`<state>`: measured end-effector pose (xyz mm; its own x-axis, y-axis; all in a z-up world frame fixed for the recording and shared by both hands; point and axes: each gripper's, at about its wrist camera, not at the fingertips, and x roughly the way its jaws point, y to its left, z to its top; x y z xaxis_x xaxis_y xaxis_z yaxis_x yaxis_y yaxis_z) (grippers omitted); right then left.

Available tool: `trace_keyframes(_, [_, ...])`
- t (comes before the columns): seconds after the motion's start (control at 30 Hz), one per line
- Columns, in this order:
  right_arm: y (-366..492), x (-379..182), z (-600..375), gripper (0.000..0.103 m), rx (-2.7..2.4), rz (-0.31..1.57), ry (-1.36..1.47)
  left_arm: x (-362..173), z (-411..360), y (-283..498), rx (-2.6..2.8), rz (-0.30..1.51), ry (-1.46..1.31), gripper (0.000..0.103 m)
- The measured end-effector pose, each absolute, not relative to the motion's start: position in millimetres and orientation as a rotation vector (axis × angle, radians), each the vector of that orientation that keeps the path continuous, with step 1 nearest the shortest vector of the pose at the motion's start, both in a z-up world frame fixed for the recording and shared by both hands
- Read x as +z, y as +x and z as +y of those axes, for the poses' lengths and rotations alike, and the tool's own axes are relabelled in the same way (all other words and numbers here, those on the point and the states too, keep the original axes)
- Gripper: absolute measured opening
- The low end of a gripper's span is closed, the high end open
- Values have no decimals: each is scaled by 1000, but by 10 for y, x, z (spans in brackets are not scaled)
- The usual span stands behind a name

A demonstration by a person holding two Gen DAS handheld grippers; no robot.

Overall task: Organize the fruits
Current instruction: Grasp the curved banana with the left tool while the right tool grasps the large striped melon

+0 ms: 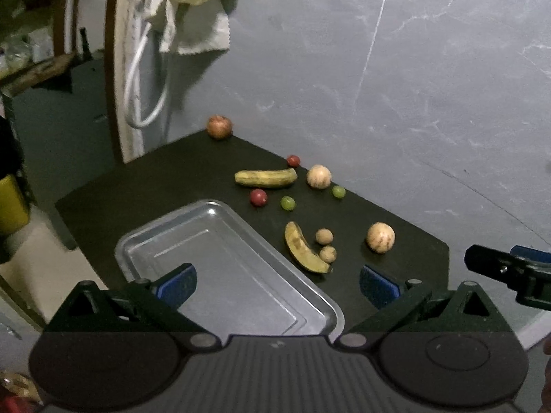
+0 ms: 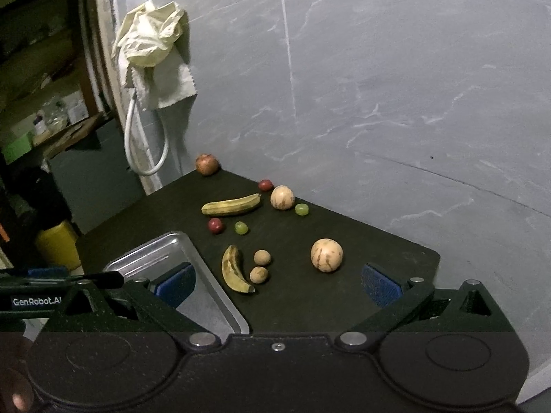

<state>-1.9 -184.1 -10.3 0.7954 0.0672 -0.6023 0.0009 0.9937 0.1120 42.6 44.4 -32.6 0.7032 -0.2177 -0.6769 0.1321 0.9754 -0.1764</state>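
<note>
A grey marble-veined wall (image 2: 396, 86) backs everything, with a pale cloth (image 2: 155, 41) and a white hose loop (image 2: 146, 144) hanging at its left end. Below it stands a dark table (image 1: 155, 186). On the near-left part of the table sits a bare metal tray (image 1: 220, 254), nothing in it.

Both tools hang above the near edge. The left gripper (image 1: 277, 284) has its blue pads spread wide with nothing between them, poised over the tray. The right gripper (image 2: 279, 284) is spread just as wide and empty, over the bare table right of the tray.

All the fruit lies loose on the table, outside the tray. A long banana (image 1: 266, 178) lies crosswise toward the back; a darker, curved banana (image 1: 303, 247) lies just beside the tray's right rim. A reddish pomegranate (image 1: 219, 126) sits alone at the far corner. Two pale streaked round fruits: one near the wall (image 1: 319, 176), one nearer (image 1: 380, 237). Two small brown round fruits (image 1: 324, 236) (image 1: 328, 254) sit right by the curved banana, the nearer one seeming to touch it. Smallest are two red round fruits (image 1: 258, 197) (image 1: 293, 160) and two green grapes (image 1: 288, 203) (image 1: 338, 191), scattered around the long banana.
</note>
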Motion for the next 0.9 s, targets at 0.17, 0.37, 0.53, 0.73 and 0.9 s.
trace_keyframes(0.17, [-137, -100, -1789, 102, -24, 656, 120, -412, 499, 477, -261, 773, -104, 103])
trace_keyframes(0.37, [-314, -98, -1859, 102, -39, 679, 101, -627, 448, 616, -300, 831, -158, 103])
trace_keyframes(0.53, [-210, -190, -2052, 102, -22, 717, 96, -777, 307, 788, -271, 866, -172, 103])
trace_keyframes(0.73, [261, -374, -2377, 102, 43, 738, 98, -842, 89, 1121, -181, 891, -172, 103])
trace_keyframes(0.9, [753, -531, -2659, 102, 120, 755, 82, -939, -157, 1479, -107, 910, -146, 103])
